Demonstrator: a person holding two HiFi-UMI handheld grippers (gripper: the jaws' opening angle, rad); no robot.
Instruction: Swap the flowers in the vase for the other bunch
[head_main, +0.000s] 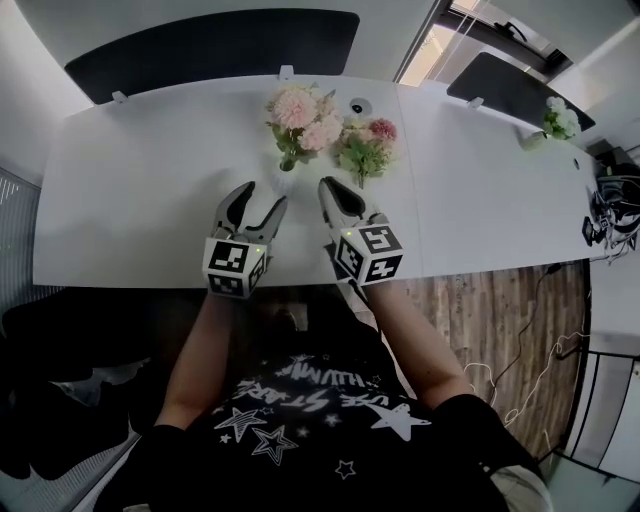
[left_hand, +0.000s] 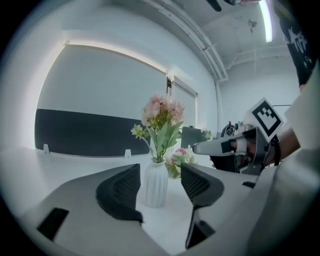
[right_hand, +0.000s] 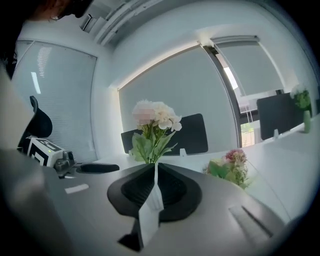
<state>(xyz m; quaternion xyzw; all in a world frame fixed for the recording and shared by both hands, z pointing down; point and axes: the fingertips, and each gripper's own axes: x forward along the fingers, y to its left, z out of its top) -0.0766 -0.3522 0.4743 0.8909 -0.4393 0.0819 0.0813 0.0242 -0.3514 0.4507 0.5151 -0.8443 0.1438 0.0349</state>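
The only lettering is white print among white stars on the person's black shirt (head_main: 320, 400), at the bottom of the head view. It lies upside down and stretched, and cannot be read with certainty. At lower centre, the left cube (head_main: 236, 268) on the left gripper (head_main: 262, 200) and the right cube (head_main: 370, 253) on the right gripper (head_main: 328, 186) bear black-and-white square coded markers, not words.

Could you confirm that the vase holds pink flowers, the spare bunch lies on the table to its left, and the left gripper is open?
Not quite: the spare bunch lies on the table to the right of the vase, not its left, as the head view shows. The rest stands: the vase holds pink flowers, and the left gripper is open.
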